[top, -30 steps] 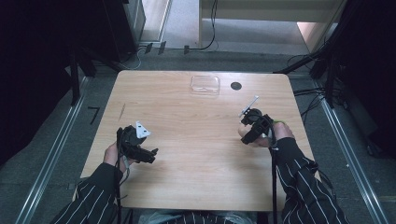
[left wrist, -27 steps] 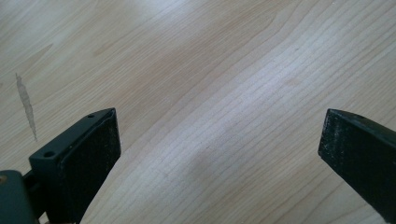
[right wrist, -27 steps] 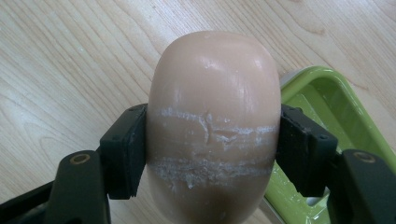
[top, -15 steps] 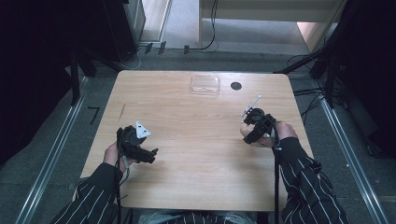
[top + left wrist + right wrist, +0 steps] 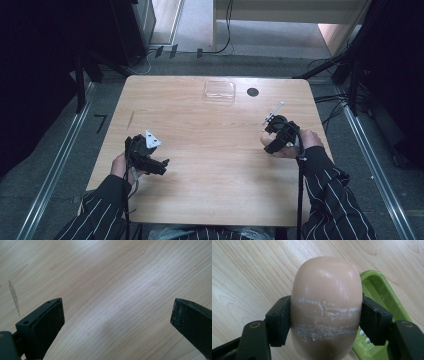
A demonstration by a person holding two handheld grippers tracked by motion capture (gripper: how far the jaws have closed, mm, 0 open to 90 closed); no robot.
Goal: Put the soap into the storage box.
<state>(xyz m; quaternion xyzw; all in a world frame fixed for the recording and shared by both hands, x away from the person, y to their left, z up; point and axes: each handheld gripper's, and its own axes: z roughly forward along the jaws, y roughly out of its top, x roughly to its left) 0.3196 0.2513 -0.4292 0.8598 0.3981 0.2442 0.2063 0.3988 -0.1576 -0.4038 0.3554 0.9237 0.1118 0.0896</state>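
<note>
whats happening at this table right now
A person sits at a wooden table with a hand-held gripper in each hand. The right hand-held gripper is clamped on a pale bar of soap, with a green soap dish just behind and below it. The left hand-held gripper stands open over bare wood, holding nothing. A clear plastic lid or tray lies at the table's far edge.

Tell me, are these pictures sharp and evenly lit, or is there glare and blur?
High view: the wooden table is evenly lit, its surroundings nearly black. Left gripper view: a soft pale sheen runs across the wood grain, and the near jaws look slightly soft. Right gripper view: small glossy highlights sit on the beige soap bar; the green dish behind is blurred.
</note>
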